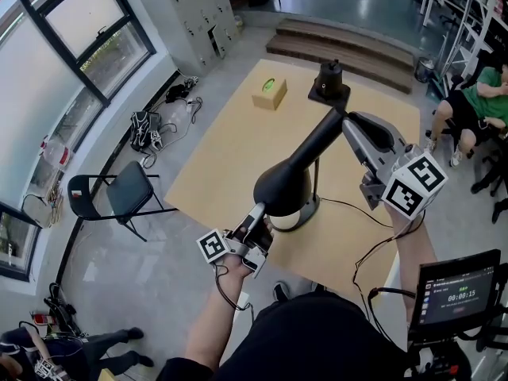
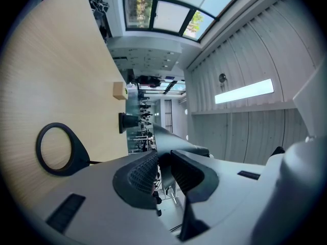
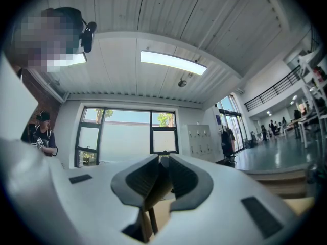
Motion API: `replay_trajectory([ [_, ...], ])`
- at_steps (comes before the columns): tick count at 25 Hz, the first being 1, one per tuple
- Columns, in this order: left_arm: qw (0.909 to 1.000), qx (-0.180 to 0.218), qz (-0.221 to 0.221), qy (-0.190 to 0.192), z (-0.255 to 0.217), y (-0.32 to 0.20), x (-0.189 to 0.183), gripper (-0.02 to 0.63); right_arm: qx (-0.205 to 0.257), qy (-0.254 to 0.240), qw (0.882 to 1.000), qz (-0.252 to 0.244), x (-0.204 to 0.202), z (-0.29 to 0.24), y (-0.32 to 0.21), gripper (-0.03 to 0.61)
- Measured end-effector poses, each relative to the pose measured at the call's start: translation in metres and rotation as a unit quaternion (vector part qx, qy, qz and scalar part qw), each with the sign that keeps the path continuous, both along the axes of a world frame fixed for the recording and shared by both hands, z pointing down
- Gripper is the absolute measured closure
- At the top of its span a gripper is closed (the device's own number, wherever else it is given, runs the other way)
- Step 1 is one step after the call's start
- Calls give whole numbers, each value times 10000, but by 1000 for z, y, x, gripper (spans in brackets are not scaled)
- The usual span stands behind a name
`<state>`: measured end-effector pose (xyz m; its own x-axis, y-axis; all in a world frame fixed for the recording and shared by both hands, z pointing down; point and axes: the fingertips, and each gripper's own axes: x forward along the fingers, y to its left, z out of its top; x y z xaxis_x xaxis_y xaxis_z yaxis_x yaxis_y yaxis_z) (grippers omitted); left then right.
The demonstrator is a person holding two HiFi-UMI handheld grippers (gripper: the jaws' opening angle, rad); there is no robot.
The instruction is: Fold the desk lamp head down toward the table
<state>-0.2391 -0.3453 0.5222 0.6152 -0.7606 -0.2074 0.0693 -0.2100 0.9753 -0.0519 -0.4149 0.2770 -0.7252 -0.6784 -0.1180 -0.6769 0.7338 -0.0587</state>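
In the head view, the desk lamp (image 1: pixel 295 182) is seen standing near the front edge of the wooden bench (image 1: pixel 230 149), its ring base (image 1: pixel 309 209) resting on the surface. The black cone-shaped lamp head (image 1: pixel 280 186) is hung low over the base. The lamp arm (image 1: pixel 321 137) rises from it, up and to the right. The left gripper (image 1: pixel 255 227) is set against the lower edge of the lamp head from the near side. The right gripper (image 1: pixel 347 121) is met by the top end of the arm. A small cardboard box (image 1: pixel 270 94) and a black object (image 1: pixel 329 79) are placed well apart from the lamp, at the far side of the bench.

In the left gripper view, the left gripper (image 2: pixel 163 160) is shown clamped on a dark part of the lamp (image 2: pixel 171 137), which tapers away beyond the pads. The ring base (image 2: pixel 76 154) lies on the bench to the left.

In the right gripper view, the right gripper (image 3: pixel 161 162) is shown closed on a thin dark part of the lamp (image 3: pixel 158 185), pinched between the pads.
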Motion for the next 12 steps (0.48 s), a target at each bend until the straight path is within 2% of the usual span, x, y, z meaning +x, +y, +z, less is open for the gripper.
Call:
replay_trajectory([
  [12,10000,-29,20,51,5,-1,6,549,26,-7,10000,-5,0,-2,1,512],
])
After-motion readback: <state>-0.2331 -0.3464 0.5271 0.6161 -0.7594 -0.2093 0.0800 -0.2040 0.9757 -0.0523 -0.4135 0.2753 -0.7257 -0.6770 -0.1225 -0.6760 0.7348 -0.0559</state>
